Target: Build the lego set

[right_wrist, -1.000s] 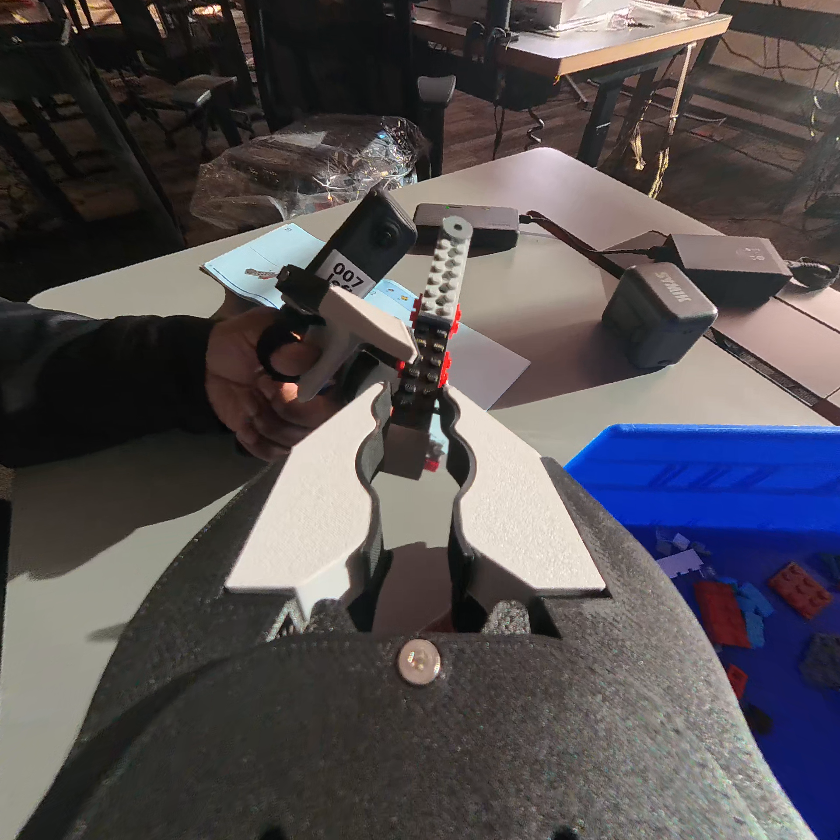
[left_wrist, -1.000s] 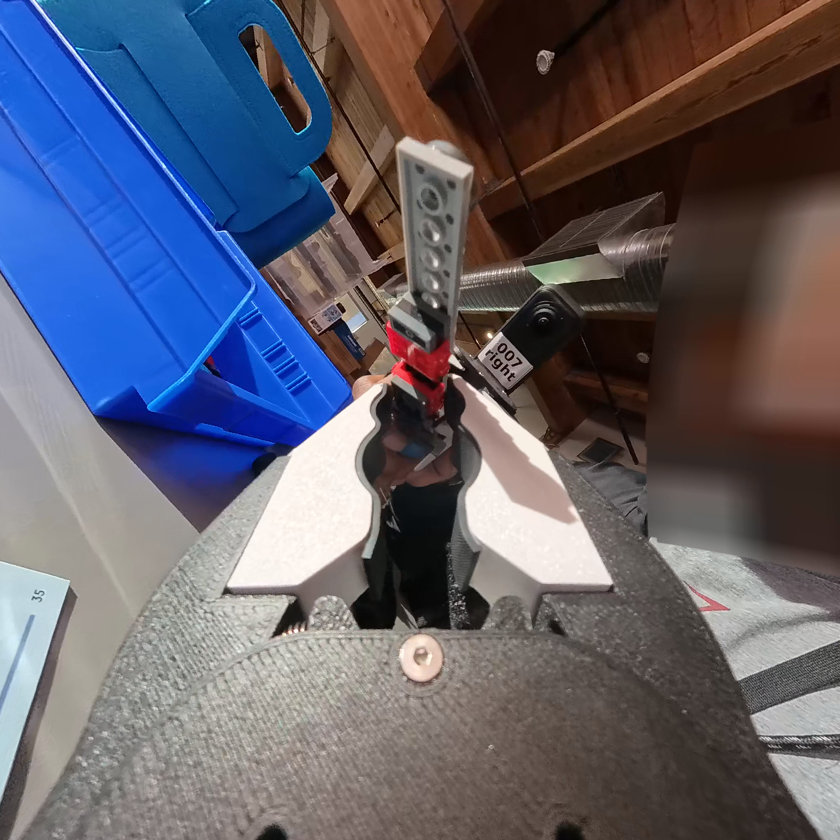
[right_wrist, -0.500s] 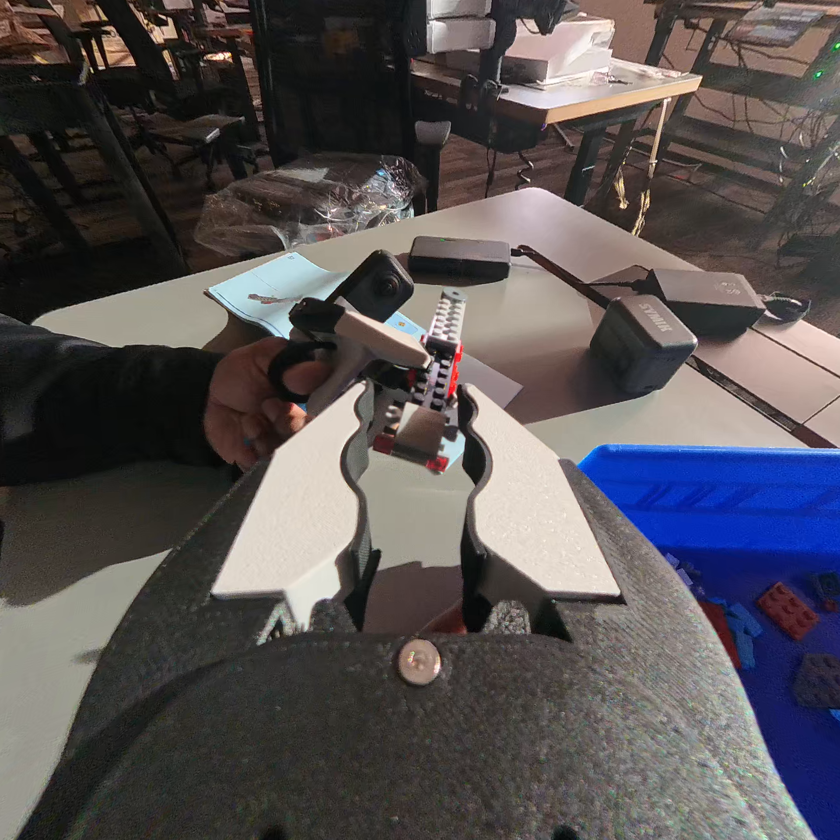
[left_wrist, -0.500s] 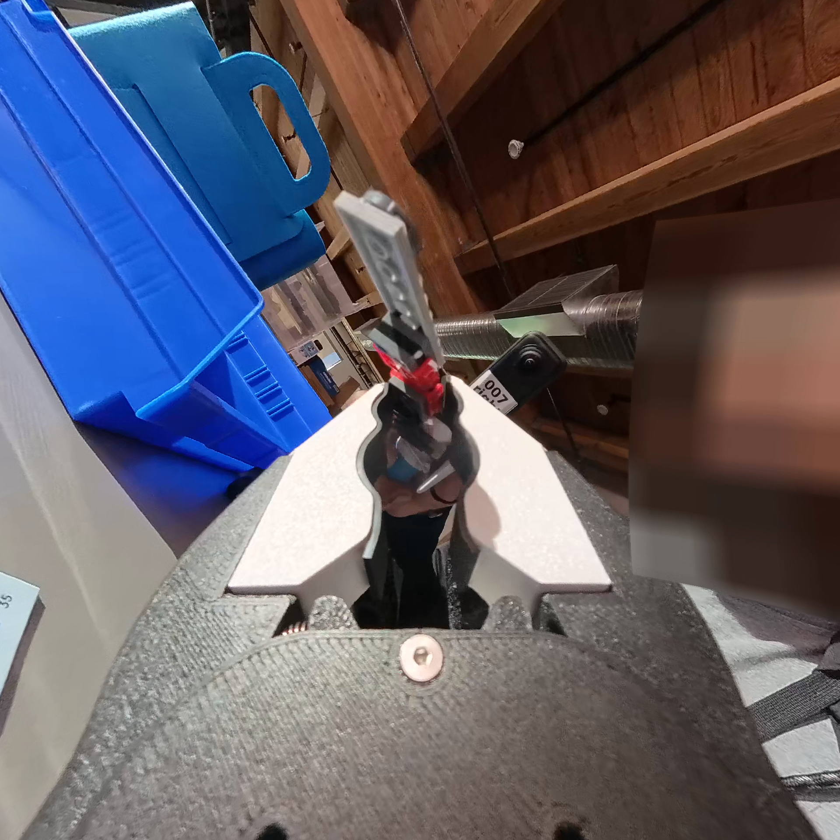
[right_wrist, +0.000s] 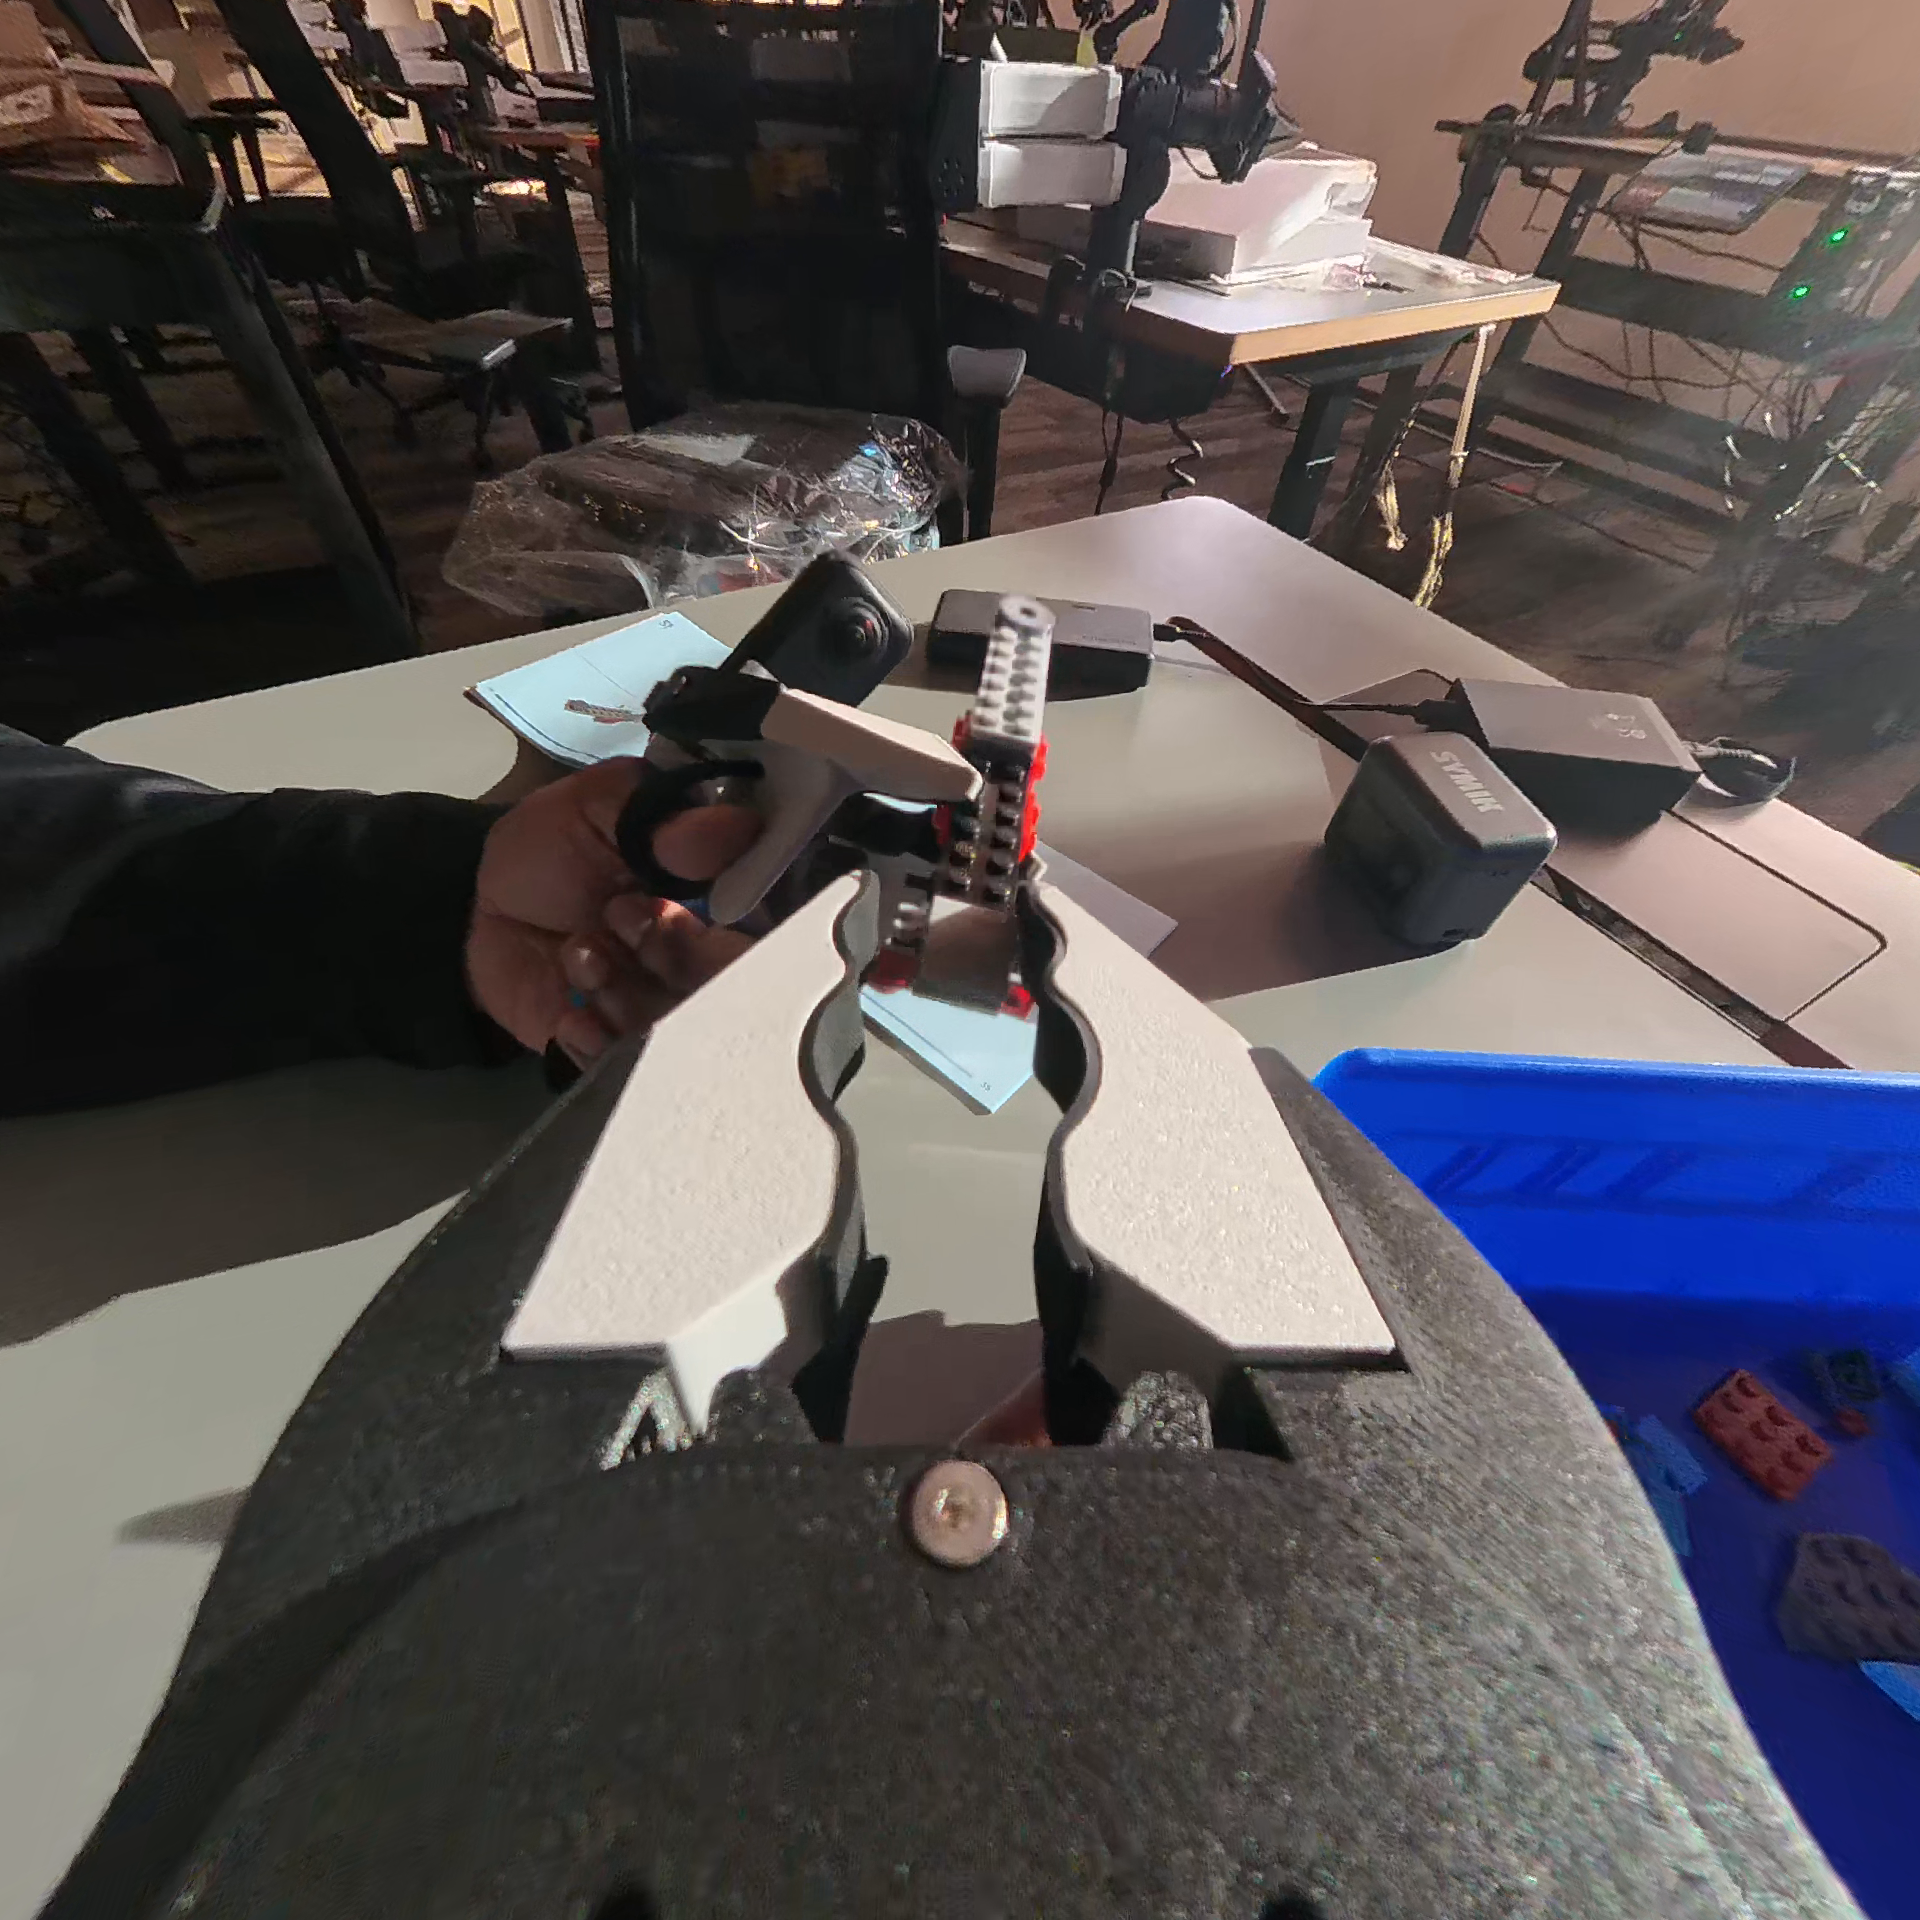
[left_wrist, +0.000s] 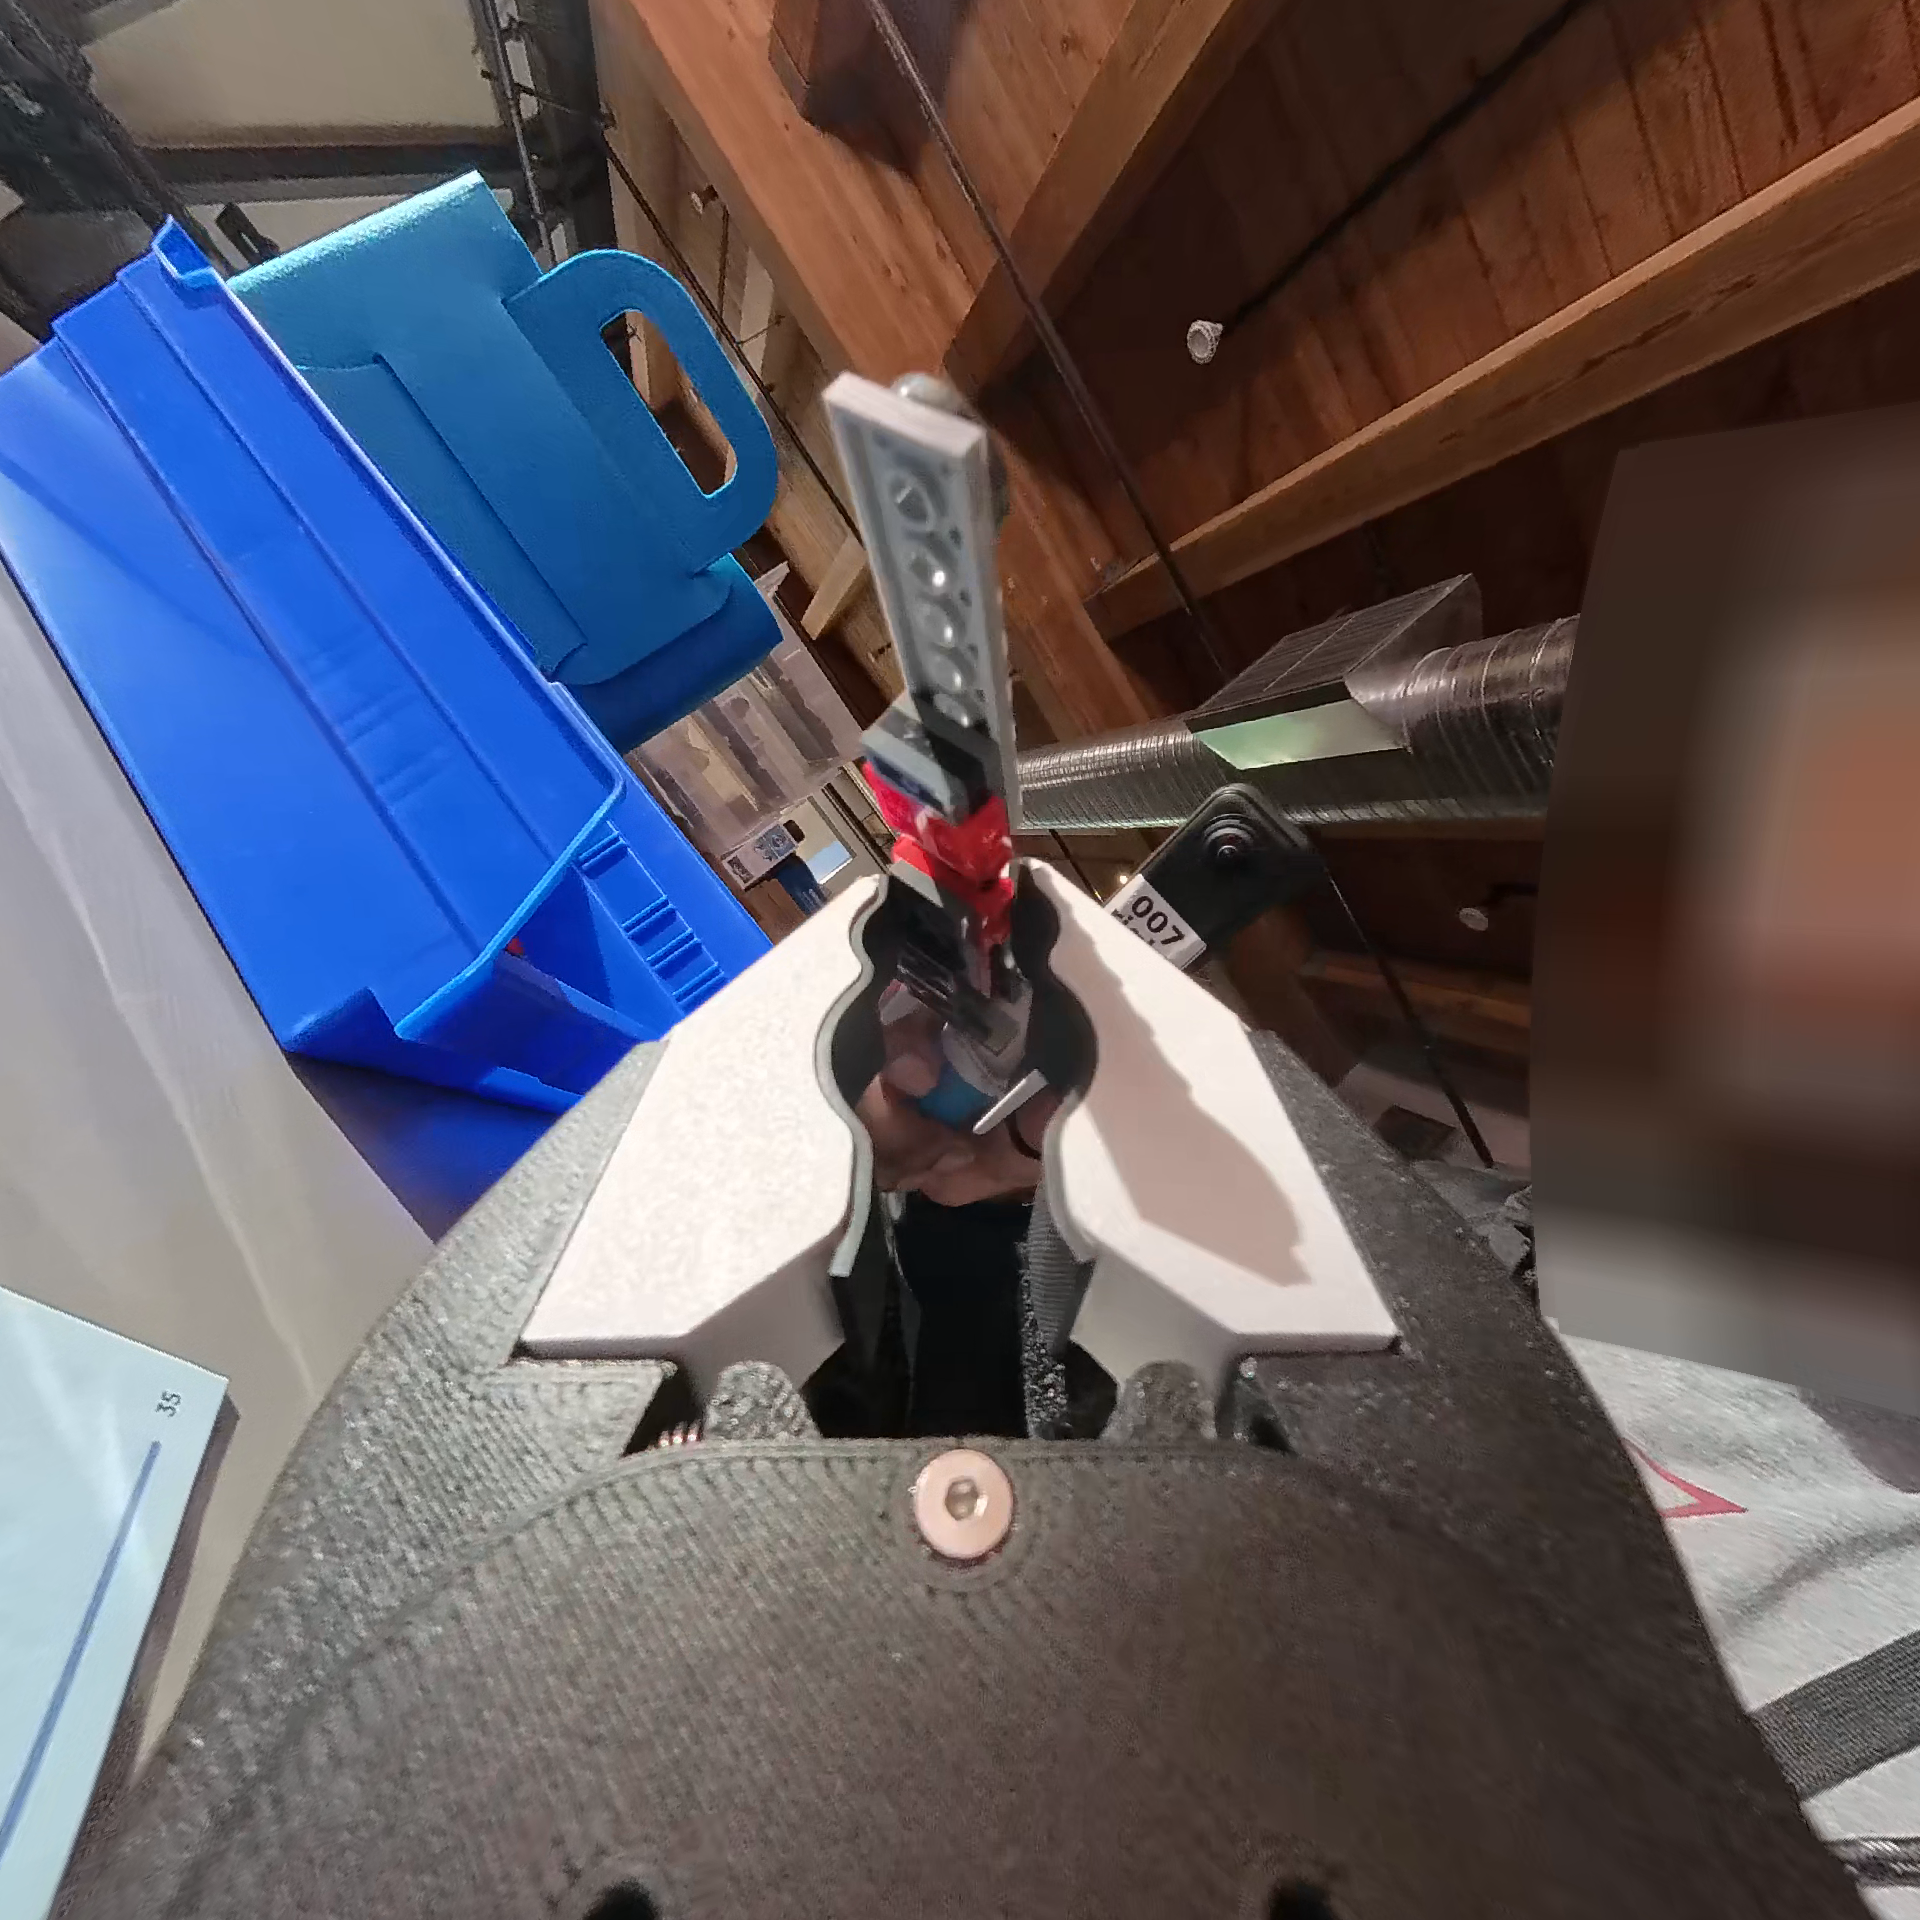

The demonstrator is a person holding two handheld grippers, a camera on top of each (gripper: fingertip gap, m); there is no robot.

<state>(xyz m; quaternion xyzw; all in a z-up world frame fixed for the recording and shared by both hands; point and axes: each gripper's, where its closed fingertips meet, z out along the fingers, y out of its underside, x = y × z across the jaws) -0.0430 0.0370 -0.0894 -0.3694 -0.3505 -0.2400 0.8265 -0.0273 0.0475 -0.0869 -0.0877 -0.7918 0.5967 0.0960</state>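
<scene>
The lego model (left_wrist: 925, 582) is a long grey plate on a red and black stack. My left gripper (left_wrist: 961, 894) is shut on the stack, and the plate sticks up past its fingertips. In the right wrist view the model (right_wrist: 1003, 727) stands tilted above the grey table (right_wrist: 312, 1195). My right gripper (right_wrist: 945, 894) closes on the model's lower grey and red end. The left gripper (right_wrist: 961, 795), held by a hand (right_wrist: 561, 904), pinches the model's middle from the left. The right gripper's camera (left_wrist: 1226, 852) shows behind the model.
A blue bin (right_wrist: 1610, 1174) with several loose bricks (right_wrist: 1756, 1434) stands at the right; it also shows in the left wrist view (left_wrist: 312, 675). A light blue instruction booklet (right_wrist: 592, 686) lies under the grippers. Black boxes (right_wrist: 1439, 831) and cables lie on the far side. Less than 4 cm separates the two grippers' tips.
The model tipped to the left half a second ago and now stands straighter again. My right gripper's jaws stand wider apart than a second ago, around a broader part of the model.
</scene>
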